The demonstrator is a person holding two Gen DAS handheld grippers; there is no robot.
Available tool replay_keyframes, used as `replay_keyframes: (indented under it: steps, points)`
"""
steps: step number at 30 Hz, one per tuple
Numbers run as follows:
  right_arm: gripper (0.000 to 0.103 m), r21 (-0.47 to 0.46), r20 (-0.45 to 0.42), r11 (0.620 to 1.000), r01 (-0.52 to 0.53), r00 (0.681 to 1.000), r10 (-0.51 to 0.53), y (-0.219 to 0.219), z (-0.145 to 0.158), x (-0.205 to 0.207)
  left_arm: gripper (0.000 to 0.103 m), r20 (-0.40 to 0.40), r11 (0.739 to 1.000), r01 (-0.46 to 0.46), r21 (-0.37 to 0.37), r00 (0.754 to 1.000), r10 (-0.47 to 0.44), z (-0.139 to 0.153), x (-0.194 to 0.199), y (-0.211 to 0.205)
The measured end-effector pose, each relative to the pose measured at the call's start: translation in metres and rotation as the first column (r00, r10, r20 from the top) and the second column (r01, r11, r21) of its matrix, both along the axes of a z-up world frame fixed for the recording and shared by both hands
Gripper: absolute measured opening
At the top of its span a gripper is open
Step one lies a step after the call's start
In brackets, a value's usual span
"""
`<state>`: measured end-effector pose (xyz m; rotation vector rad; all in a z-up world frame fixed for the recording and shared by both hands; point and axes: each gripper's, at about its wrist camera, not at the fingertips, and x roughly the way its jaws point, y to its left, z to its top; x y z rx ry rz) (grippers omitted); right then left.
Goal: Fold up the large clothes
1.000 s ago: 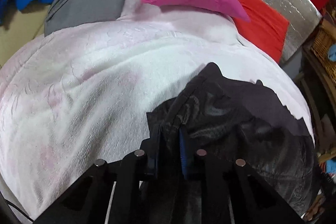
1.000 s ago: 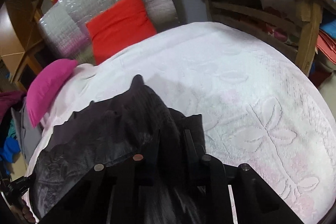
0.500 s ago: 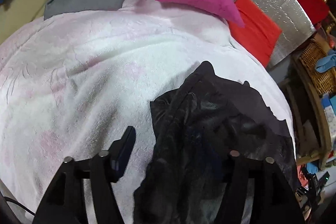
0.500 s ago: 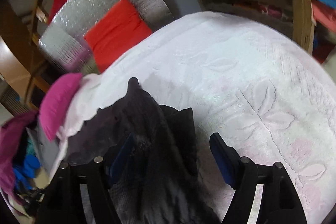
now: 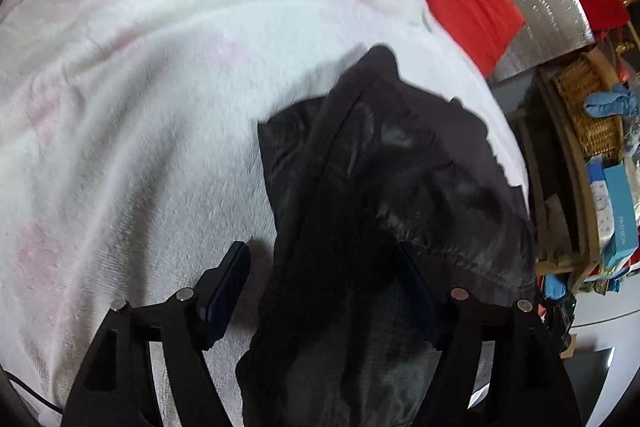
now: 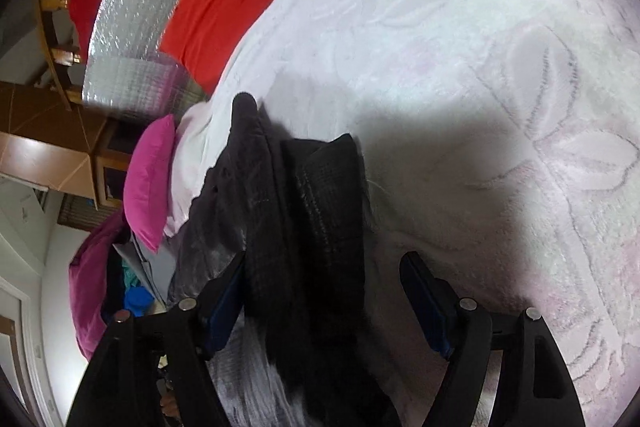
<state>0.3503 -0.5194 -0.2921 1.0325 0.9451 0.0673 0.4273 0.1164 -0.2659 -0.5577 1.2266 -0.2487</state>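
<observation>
Both tongs, left and right, are standing apart, unclamped, straddling the dark garment, which is running lengthwise ahead between them.

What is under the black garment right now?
The black garment lies on the white-pink bedspread, visible all around it. Whatever sits beneath the cloth itself is covered.

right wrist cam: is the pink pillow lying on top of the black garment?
No, the pink pillow sits at the far side of the white bedspread, apart from the black garment, with bare bedspread between them.
</observation>
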Motion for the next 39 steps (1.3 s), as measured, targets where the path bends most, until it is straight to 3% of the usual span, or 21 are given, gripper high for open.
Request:
replay_keyframes:
  steps: [6, 10, 12, 16, 17, 18, 22, 25, 28, 31, 35, 39]
  points:
    - [0.079, -0.003, 0.004, 0.999, -0.033, 0.999, 0.033, 0.004, 0.0, -0.002, 0.079, -0.026, 0.995, 0.014, -0.101, 1.0, -0.017, -0.008, 0.0, 0.001]
    - [0.079, 0.114, 0.017, 0.988, -0.102, 0.995, 0.101, 0.017, -0.007, 0.004, 0.079, -0.032, 0.976, 0.055, -0.212, 0.998, -0.063, -0.01, 0.001, -0.008]
    - [0.079, 0.044, 0.011, 0.991, -0.13, 0.991, 0.13, 0.029, -0.001, 0.009, 0.079, -0.031, 0.972, 0.056, -0.229, 0.997, -0.065, -0.01, 0.001, -0.013]
    - [0.076, 0.001, 0.017, 0.992, -0.128, 0.992, 0.128, 0.043, 0.004, 0.015, 0.079, -0.025, 0.963, 0.027, -0.268, 0.999, -0.035, -0.009, 0.003, -0.018]
    - [0.069, -0.007, 0.026, 0.992, -0.126, 0.992, 0.126, 0.043, 0.006, 0.015, 0.079, -0.017, 0.963, 0.023, -0.267, 0.999, -0.028, -0.008, 0.004, -0.019]
    - [0.055, -0.001, 0.031, 0.992, -0.126, 0.992, 0.126, 0.045, 0.006, 0.015, 0.074, -0.007, 0.966, 0.015, -0.259, 1.0, -0.018, -0.006, 0.005, -0.021]
    - [0.039, -0.082, 0.057, 0.992, -0.1, 0.993, 0.105, 0.053, 0.019, 0.018, 0.047, 0.03, 0.977, -0.025, -0.211, 0.999, 0.032, -0.001, 0.01, -0.025]
    - [0.034, -0.118, 0.082, 0.99, -0.075, 0.993, 0.085, 0.054, 0.029, 0.022, 0.035, 0.034, 0.975, -0.079, -0.209, 0.996, 0.088, -0.001, 0.016, -0.02]
    - [0.033, -0.173, 0.106, 0.983, -0.055, 0.992, 0.074, 0.06, 0.04, 0.028, 0.032, 0.079, 0.976, -0.096, -0.195, 0.99, 0.113, 0.008, 0.023, -0.02]
    - [0.033, -0.199, 0.139, 0.98, -0.025, 0.989, 0.054, 0.065, 0.048, 0.038, 0.031, 0.118, 0.981, -0.106, -0.162, 0.985, 0.126, 0.015, 0.032, -0.023]
    - [0.032, -0.21, 0.183, 0.977, 0.022, 0.983, 0.017, 0.066, 0.053, 0.051, 0.031, 0.122, 0.976, -0.134, -0.173, 0.98, 0.157, 0.009, 0.048, -0.023]
    - [0.032, -0.195, 0.155, 0.979, 0.055, 0.988, -0.024, 0.061, 0.035, 0.067, 0.033, 0.114, 0.981, -0.14, -0.131, 0.981, 0.155, -0.003, 0.057, -0.024]
